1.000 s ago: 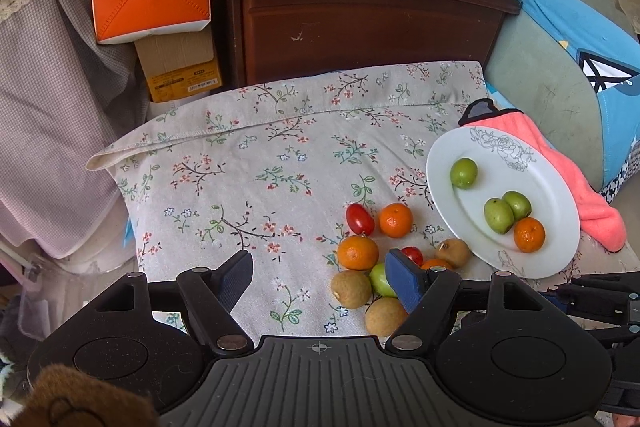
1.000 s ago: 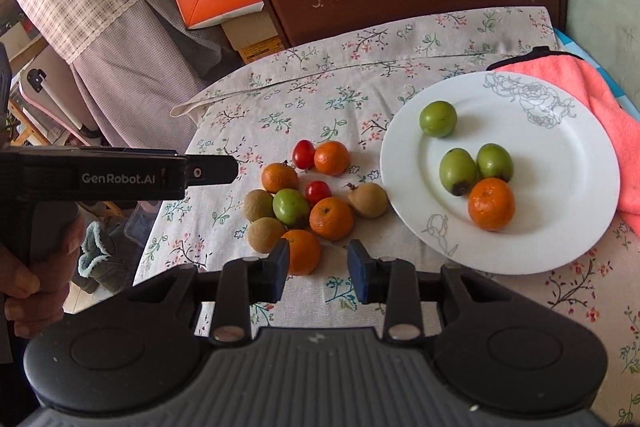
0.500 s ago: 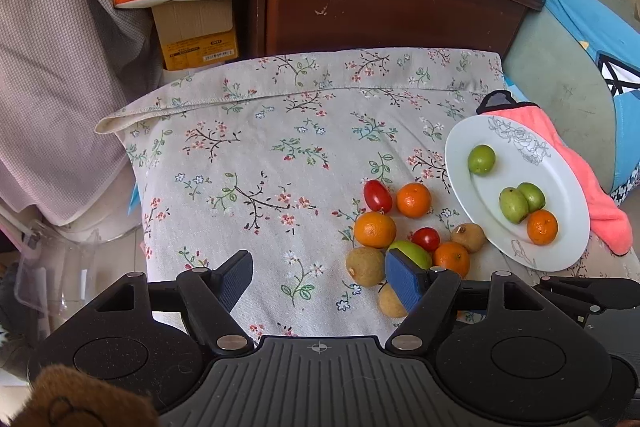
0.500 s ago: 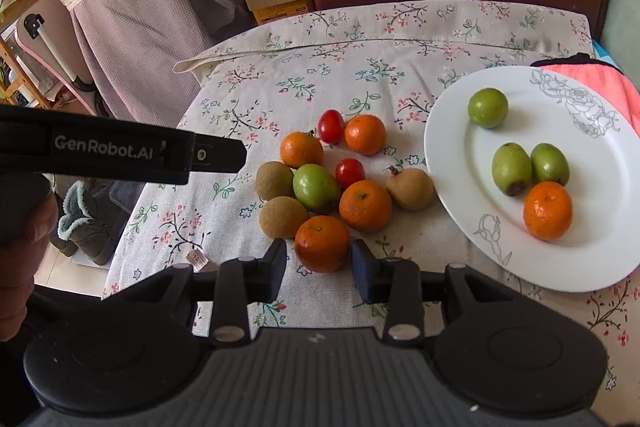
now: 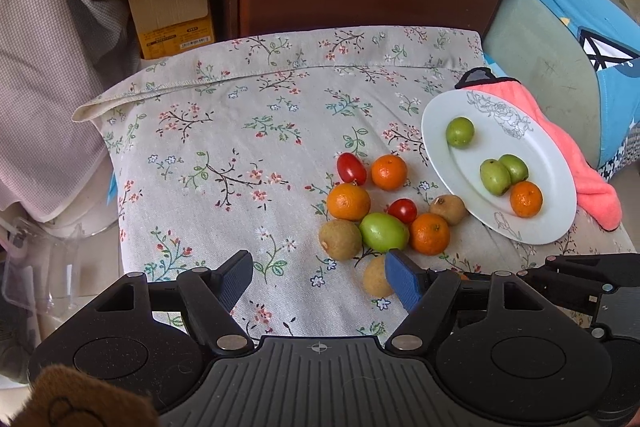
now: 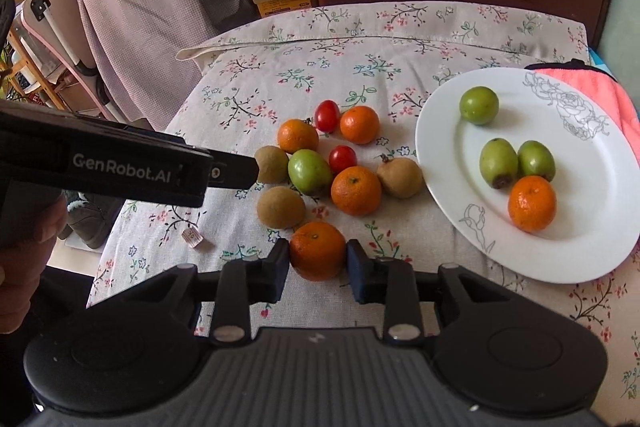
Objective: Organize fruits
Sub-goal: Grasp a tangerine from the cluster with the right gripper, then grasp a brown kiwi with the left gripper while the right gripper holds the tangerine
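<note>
Closing right claw (image 6: 317, 263) now flanks tangerine (image 6: 317, 255).

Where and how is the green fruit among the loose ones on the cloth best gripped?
Grip the green fruit from above, across its narrower middle; it lies oval on its side. Neighbours crowd its flanks, so slip the pads in carefully.
</note>
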Demonstrator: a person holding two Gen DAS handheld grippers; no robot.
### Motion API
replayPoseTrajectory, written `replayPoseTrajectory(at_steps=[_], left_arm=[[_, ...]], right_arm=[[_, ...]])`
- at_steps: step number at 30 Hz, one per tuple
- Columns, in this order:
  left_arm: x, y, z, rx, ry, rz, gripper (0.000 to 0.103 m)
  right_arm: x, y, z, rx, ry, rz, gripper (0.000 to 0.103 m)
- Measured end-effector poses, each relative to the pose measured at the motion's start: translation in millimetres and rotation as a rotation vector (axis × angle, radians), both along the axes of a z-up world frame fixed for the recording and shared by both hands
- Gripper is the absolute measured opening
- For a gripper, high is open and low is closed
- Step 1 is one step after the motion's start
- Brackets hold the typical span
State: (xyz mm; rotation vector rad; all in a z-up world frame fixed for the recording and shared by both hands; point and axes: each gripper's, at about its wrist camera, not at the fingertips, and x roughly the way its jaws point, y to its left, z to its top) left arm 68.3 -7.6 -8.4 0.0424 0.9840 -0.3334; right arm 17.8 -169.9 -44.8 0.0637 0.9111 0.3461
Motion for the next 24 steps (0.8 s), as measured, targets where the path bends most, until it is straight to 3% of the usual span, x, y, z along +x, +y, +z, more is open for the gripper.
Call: replayPoseTrajectory(at_steps=[13, 24], left_arm=[[-13.1, -35.8, -19.5, 0.008, 0.01, -0.088, 0.069], [-10.2, -45.2, -29.2, 0.015, -0.015, -0.085, 0.049]], right_arm=[[-15.6, -42.7, 8.0, -0.002, 0.012, -0.101, 0.031], [-16.4, -48.7, 12.2, 0.017, 0.01, -0.137, 0.031]])
